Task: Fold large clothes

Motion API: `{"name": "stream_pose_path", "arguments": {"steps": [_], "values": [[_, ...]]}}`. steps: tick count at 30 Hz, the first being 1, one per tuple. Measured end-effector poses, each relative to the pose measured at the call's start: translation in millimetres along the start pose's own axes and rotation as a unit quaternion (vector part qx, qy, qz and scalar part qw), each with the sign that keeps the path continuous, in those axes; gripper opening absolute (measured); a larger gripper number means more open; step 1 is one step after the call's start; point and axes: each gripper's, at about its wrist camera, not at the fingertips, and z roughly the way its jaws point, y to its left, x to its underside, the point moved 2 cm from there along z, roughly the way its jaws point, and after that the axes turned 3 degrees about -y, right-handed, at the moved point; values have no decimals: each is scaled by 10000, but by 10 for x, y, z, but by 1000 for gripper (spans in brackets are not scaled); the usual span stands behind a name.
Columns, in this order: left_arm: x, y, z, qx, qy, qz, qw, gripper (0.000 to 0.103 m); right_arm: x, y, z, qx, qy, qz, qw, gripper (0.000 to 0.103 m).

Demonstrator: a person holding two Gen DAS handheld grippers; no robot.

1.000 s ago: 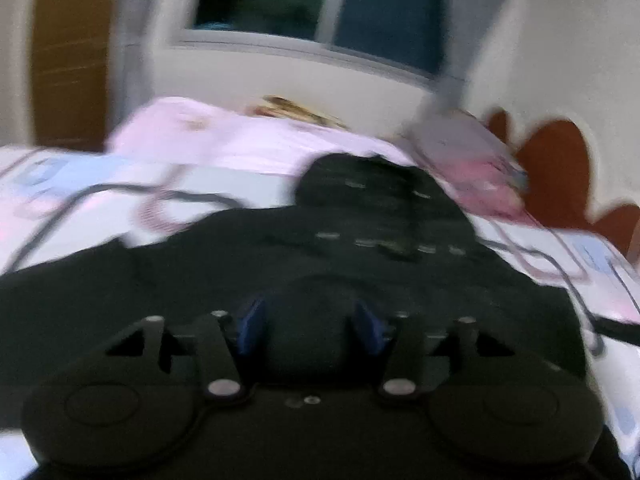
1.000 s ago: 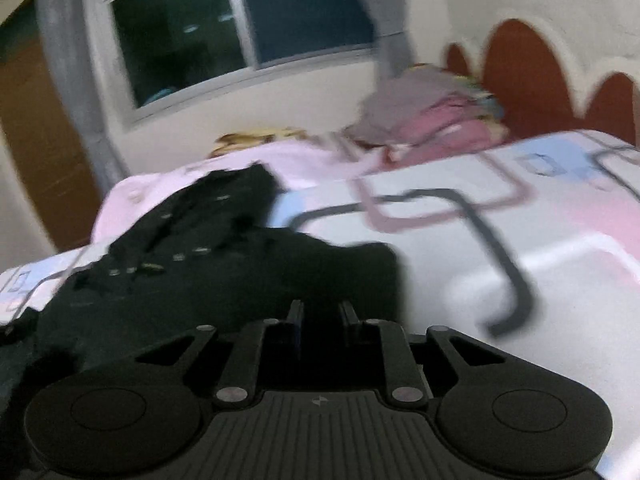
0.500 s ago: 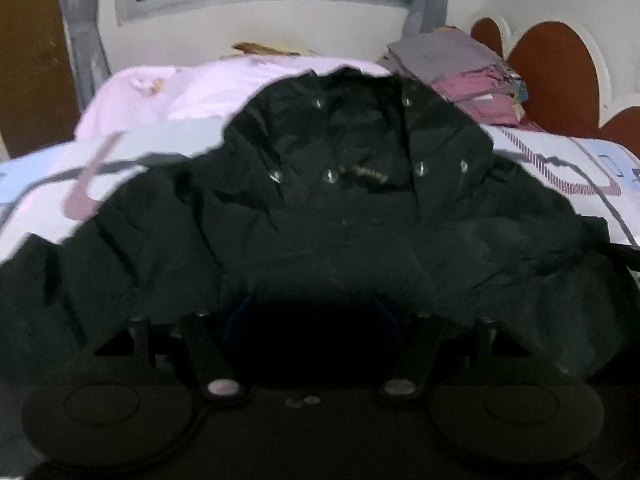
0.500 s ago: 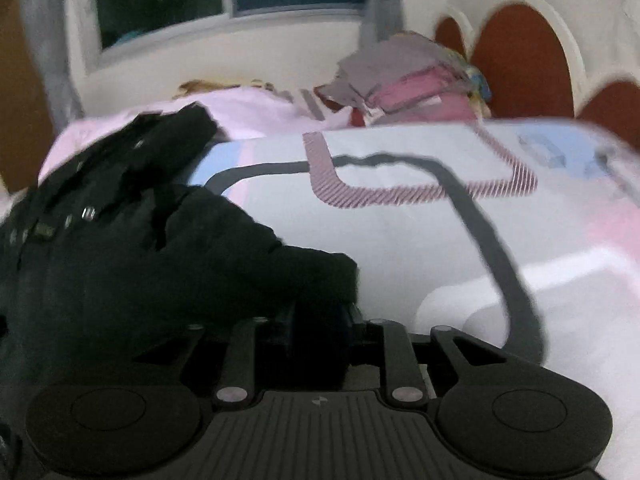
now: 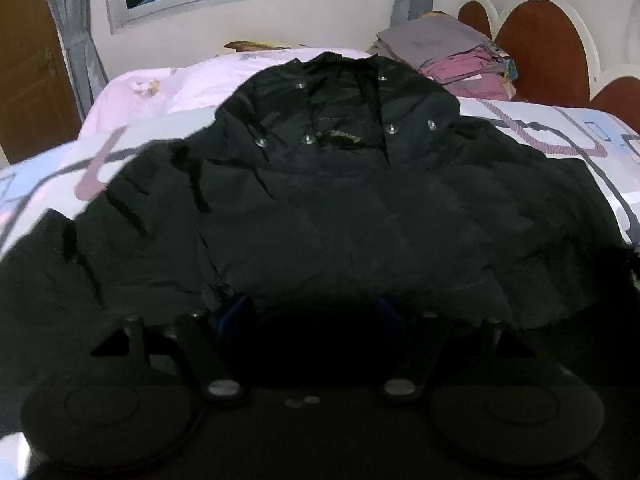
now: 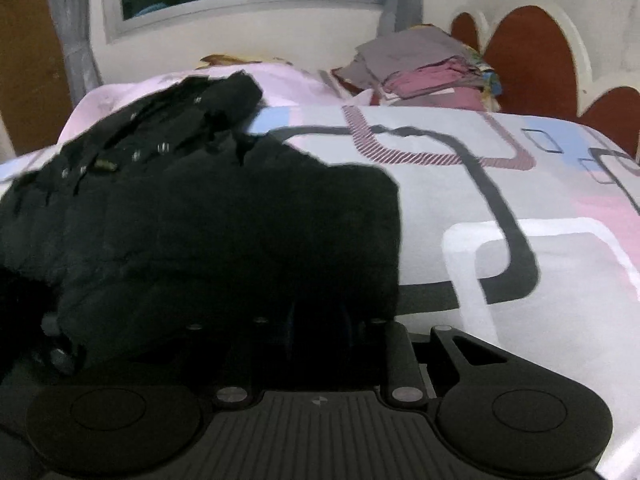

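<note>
A large black hooded jacket [image 5: 320,208] lies spread on the bed, hood and metal snaps at the far end. My left gripper [image 5: 312,316] is at its near hem. Its jaws are opening, with dark cloth lying between the blue pads [image 5: 236,312], which stand wide and do not seem to press on it. In the right wrist view the jacket [image 6: 200,220] fills the left half and drapes over my right gripper [image 6: 320,320]. The right jaws stand narrow and pinch the jacket's near edge; the fingertips are mostly hidden by cloth.
The patterned bed sheet [image 6: 520,200] lies bare to the right of the jacket. A pile of folded clothes [image 5: 452,56] sits at the far right by the red-brown headboard [image 5: 544,56]. A pink blanket [image 5: 180,84] lies beyond the hood, under the window.
The left jaws have widened and the jacket now lies flatter and wider on the bed. The right gripper has sunk toward the bed with the jacket's edge still between its fingers.
</note>
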Motion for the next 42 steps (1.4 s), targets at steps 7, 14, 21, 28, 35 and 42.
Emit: {"name": "stream_pose_path", "arguments": {"steps": [7,14,21,28,35,42], "values": [[89,387,-571,-630,-468,18,9969,101,-77,392,-511,-250,-507,-106,9983,82],[378,1234,-1018,-1089,-583,-412,9915,97,-124,1140,-625,-763,-543,-301,9951,60],[1174,2474,-1512,-1770,-512,-1921,9639,69,4,1876,-547,-1158,-377,-670,9903,60],[2153,3385,-2048,-1748,-818,-4225,8856,52,112,2281,-416,-1425,-228,-816,9862,60],[2368,3825,-1884,-1337,-1522,-5347,8204,21,130,2262,-360,-1342,-213,-695,9883,60],[1429,3468,-1776,-835,-2312,-4440,8617,5,-32,1848,-372,-1092,-368,-290,9929,60]]}}
